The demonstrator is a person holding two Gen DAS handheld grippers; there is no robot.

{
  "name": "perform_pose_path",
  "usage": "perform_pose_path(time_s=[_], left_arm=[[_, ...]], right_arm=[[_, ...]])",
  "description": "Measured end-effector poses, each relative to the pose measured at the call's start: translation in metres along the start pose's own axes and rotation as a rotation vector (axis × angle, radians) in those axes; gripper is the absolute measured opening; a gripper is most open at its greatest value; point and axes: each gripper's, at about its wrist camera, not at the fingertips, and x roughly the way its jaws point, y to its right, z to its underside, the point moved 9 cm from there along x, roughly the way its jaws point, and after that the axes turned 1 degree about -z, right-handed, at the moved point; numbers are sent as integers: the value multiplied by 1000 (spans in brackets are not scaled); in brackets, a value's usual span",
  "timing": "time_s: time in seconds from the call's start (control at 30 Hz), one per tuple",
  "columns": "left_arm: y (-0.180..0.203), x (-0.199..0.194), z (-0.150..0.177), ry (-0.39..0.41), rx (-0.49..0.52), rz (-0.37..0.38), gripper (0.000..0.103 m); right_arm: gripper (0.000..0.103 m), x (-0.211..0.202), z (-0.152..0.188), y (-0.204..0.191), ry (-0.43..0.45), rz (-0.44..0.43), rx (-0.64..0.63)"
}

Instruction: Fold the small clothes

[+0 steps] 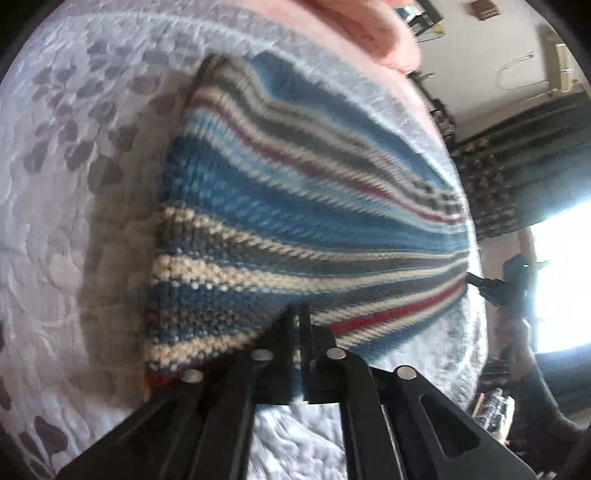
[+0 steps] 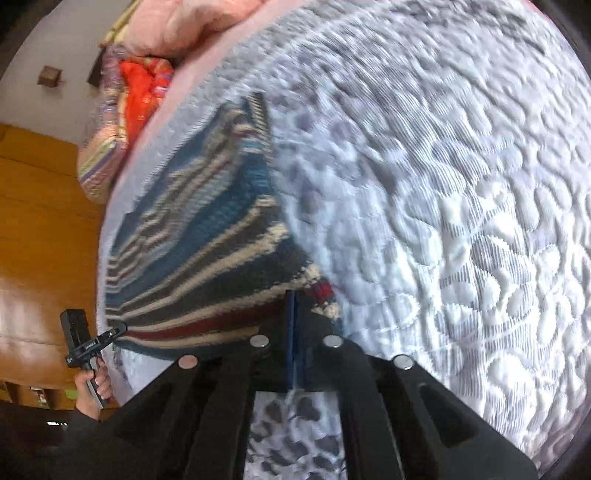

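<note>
Left gripper [image 1: 297, 314]: jaws closed together on the near edge of the striped knitted garment [image 1: 295, 206]. Right gripper [image 2: 293, 302]: likewise clamped on that edge, at its other end. Two spaced grips are judged to keep the hem taut and level for a fold. Garment is spread flat on the quilted bedspread [image 2: 461, 221], near the bed's edge. Frames are motion-blurred.

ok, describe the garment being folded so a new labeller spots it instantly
Start from the pale quilted bedcover with grey leaf shapes that fills both views. Lying on it is the striped knit garment, pinched at two near corners by the left gripper and the right gripper. Its chunky blue, cream, grey and red stripes set it apart from the plain pink bedding behind.
</note>
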Motion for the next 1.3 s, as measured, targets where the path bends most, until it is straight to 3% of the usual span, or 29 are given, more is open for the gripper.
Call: perform_pose_path(time_s=[0.07, 0.13, 0.23, 0.33, 0.37, 0.43, 0.5, 0.57, 0.67, 0.73, 0.9, 1.13, 1.3], left_arm=[[0, -17, -4, 42, -10, 37, 25], [-14, -27, -7, 56, -37, 17, 26], [-37, -16, 0, 20, -71, -20, 10], [-42, -21, 0, 14, -99, 16, 7], [-41, -24, 0, 8, -105, 37, 12], [-42, -38, -6, 20, -107, 72, 35], [-39, -53, -16, 60, -101, 70, 69], [-52, -69, -34, 116, -107, -2, 77], [-67, -72, -55, 111, -157, 13, 77], [-73, -66, -65, 81, -179, 34, 77], [-72, -35, -92, 17, -169, 60, 77], [-69, 4, -122, -1, -161, 120, 77], [-63, 17, -134, -19, -119, 167, 76]], right_arm=[[6, -4, 6, -17, -2, -28, -40], [5, 0, 10, -10, -10, 4, -48], [0, 13, 11, 3, -18, 60, -29], [6, 4, 7, -18, 23, 119, -86], [6, 0, 9, -29, 39, 168, -136], [13, -8, 21, -55, 60, 241, -279], [28, -3, 41, -92, 68, 332, -463], [45, 16, 68, -132, 71, 401, -648], [58, 48, 113, -182, 91, 493, -899], [65, 73, 145, -217, 111, 511, -1032], [65, 130, 191, -282, 172, 561, -1285], [64, 189, 209, -343, 248, 614, -1464], [62, 216, 210, -345, 254, 648, -1485]])
